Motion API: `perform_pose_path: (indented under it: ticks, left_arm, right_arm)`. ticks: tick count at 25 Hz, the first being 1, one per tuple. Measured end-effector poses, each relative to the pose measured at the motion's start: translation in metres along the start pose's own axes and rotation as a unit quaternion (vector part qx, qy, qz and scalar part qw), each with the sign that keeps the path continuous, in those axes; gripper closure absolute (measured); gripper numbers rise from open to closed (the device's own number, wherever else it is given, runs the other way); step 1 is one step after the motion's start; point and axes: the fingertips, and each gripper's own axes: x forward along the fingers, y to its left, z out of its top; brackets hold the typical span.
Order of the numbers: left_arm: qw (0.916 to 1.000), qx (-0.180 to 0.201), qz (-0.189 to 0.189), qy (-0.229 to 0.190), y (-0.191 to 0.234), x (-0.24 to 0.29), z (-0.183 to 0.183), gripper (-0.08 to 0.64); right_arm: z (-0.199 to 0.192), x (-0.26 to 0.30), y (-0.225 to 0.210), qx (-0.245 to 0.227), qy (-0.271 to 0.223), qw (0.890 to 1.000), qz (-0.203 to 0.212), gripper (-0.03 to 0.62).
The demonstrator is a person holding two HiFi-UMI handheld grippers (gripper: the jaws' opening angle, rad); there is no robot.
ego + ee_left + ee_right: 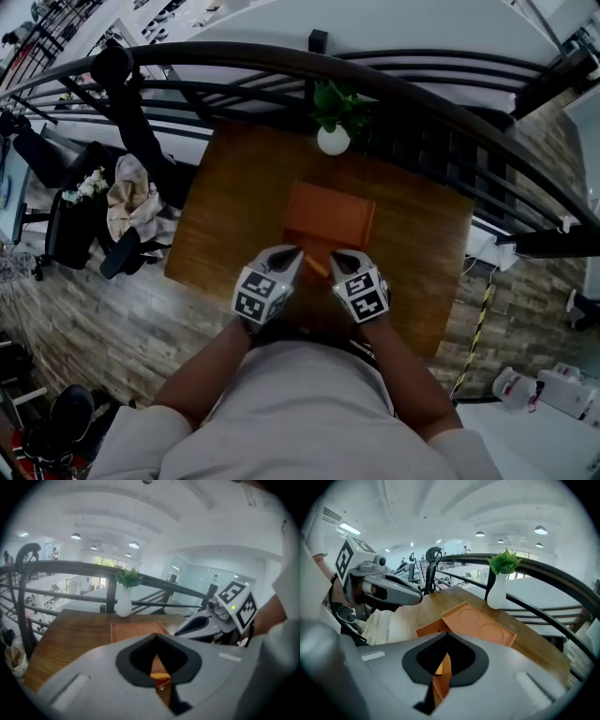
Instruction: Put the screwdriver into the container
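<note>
An orange, shallow container [330,216] with two round recesses sits in the middle of the wooden table [234,216]. A short orange screwdriver [317,265] lies at its near edge, between the two gripper tips. My left gripper [292,253] is just left of the screwdriver and my right gripper [337,257] just right of it; both point at the container. The jaws of each meet in a closed seam, with only a sliver of orange showing through the gap behind them. The left gripper view shows the container [136,631]; the right gripper view shows it too [483,627]. Nothing appears clamped.
A white vase with a green plant [333,139] stands at the table's far edge, against a dark curved railing [422,75]. An office chair draped with cloth [122,211] is left of the table. A drop to a lower floor lies beyond the railing.
</note>
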Motion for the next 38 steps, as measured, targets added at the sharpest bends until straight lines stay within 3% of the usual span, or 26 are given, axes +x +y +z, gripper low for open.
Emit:
perform_pose_path:
  ticks: [14, 38]
  left_arm:
    - [0.9968, 0.029, 0.007, -0.075, -0.058, -0.047, 0.070, 0.555]
    - [0.9874, 0.020, 0.102, -0.120, -0.123, -0.103, 0.061, 0.555]
  right_arm:
    - [0.073, -0.113, 0.014, -0.001, -0.157, 0.988, -0.005, 0.586]
    - [0.044, -0.175, 0.038, -0.047, -0.197, 0.977, 0.067, 0.584]
